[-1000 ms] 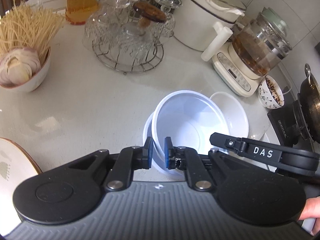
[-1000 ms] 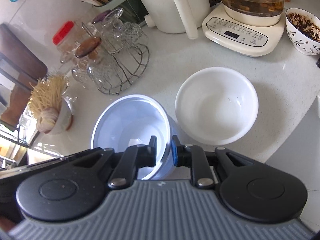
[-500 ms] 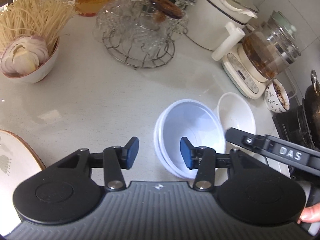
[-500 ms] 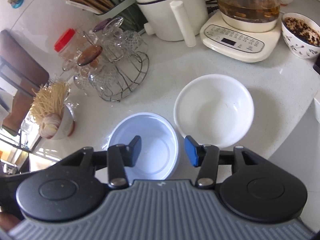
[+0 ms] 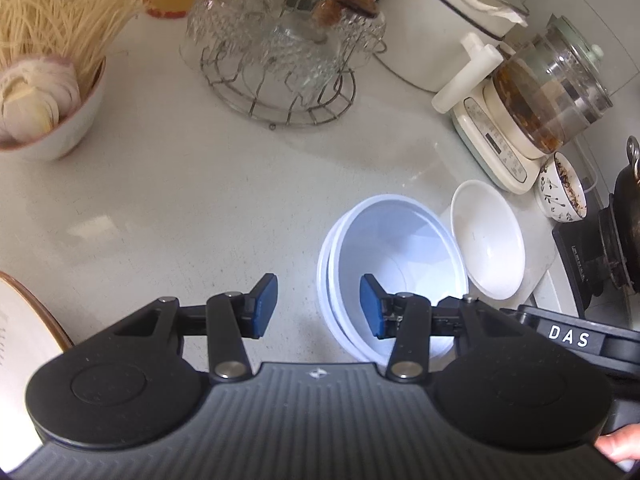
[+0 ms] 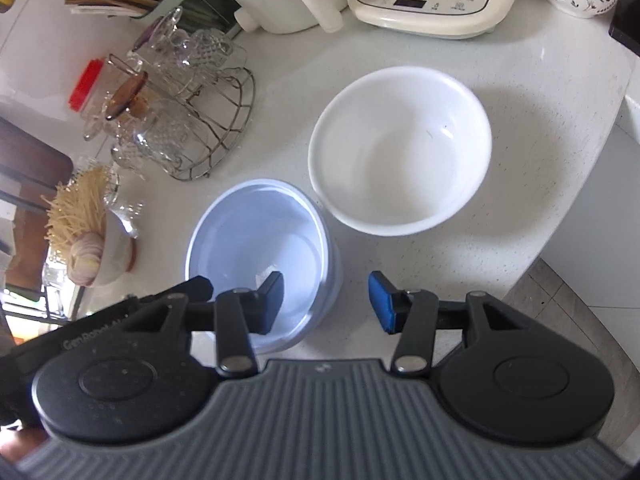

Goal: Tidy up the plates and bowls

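On a pale kitchen counter (image 5: 168, 208), we hold both grippers over nested blue-white bowls (image 5: 394, 256). The left gripper (image 5: 318, 306) and the right gripper (image 6: 326, 304) both stand parted with nothing pressed between the pads; each straddles the stack's near rim without touching it. The stack sits at centre frame, just beside an empty white bowl (image 6: 400, 148), which we judge the next piece to collect. To do that well, we should close on its rim squarely and lift level. The nested bowls look empty. At left, a bowl of noodles and onion (image 5: 44, 92); at far right, a patterned bowl (image 5: 562, 188) holds dark grains.
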Demonstrator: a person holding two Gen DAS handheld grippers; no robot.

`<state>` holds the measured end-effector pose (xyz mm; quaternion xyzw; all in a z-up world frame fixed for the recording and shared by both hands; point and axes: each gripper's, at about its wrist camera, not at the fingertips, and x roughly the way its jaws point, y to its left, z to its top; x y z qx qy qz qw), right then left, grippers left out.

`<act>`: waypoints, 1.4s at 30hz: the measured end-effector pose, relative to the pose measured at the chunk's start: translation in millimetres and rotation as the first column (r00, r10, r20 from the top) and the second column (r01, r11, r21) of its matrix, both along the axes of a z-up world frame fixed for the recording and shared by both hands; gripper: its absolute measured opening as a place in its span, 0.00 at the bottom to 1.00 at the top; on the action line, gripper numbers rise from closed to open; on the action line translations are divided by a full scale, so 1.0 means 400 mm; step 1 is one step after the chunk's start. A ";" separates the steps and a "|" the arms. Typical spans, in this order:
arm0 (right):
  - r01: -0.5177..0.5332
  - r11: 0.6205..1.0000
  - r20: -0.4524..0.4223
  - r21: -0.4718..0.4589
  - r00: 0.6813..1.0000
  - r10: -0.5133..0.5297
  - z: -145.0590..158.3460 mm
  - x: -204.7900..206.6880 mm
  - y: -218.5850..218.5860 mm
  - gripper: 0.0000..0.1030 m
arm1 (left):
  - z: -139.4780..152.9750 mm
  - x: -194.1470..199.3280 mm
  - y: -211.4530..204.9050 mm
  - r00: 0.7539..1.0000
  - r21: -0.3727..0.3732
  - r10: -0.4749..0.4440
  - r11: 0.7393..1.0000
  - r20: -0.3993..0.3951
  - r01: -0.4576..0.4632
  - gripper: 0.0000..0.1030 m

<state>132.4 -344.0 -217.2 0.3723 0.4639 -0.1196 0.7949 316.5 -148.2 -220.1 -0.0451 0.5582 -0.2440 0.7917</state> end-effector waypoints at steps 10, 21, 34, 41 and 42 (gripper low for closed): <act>-0.019 1.000 0.008 0.024 1.000 0.019 -0.014 0.023 0.008 0.18 | -0.017 0.012 0.014 0.999 -0.036 0.012 0.999 -0.037 -0.013 0.16; -0.114 0.993 0.020 0.036 0.993 0.113 -0.005 0.064 0.068 0.18 | 0.020 -0.002 0.081 0.998 0.006 0.057 0.998 0.005 -0.057 0.16; -0.160 0.987 -0.005 0.034 0.987 0.160 -0.012 0.088 0.126 0.18 | 0.000 -0.011 0.161 0.996 0.021 0.090 0.996 -0.023 -0.090 0.16; -0.134 0.990 0.020 -0.042 0.991 0.135 0.032 0.078 0.125 0.23 | 0.019 -0.015 0.171 0.996 0.043 0.084 0.996 -0.019 -0.083 0.25; -0.130 0.990 0.028 -0.056 0.991 0.132 0.041 0.076 0.124 0.28 | 0.026 -0.016 0.175 0.996 0.043 0.086 0.995 -0.012 -0.086 0.27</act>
